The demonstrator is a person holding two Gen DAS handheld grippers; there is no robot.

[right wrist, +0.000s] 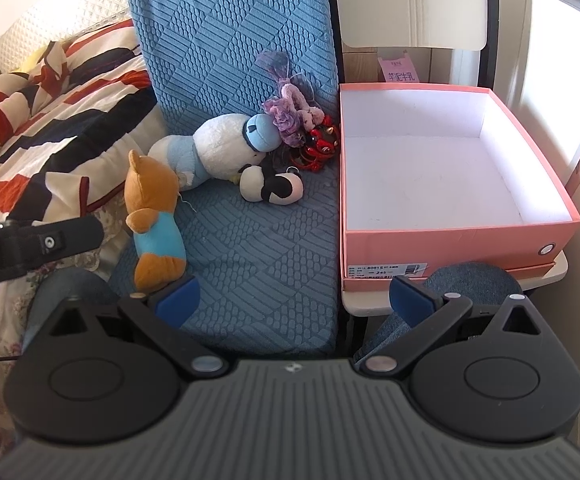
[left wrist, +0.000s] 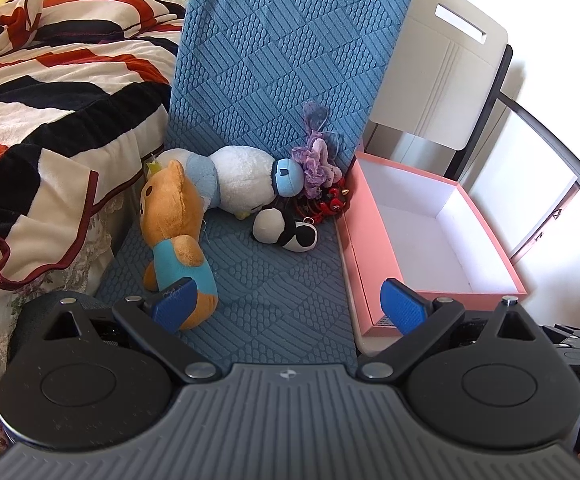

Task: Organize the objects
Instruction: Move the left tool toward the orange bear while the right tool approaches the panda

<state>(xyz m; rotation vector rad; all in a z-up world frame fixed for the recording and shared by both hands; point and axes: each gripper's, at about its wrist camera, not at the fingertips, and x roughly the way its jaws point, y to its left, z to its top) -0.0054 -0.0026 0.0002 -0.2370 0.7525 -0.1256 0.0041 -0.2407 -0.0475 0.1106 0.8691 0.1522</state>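
Left wrist view: the left gripper hangs with jaws wide apart and empty over bare blue textured cushion. A brown plush bear in a turquoise shirt lies at the cushion's left edge.

Right wrist view: the right gripper is likewise spread, empty. The pink cardboard box with white lining holds nothing; four toys lie outside it, beside its left wall.

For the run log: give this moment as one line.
left gripper: open, empty | right gripper: open, empty | plush toys: on blue cushion | pink box: empty
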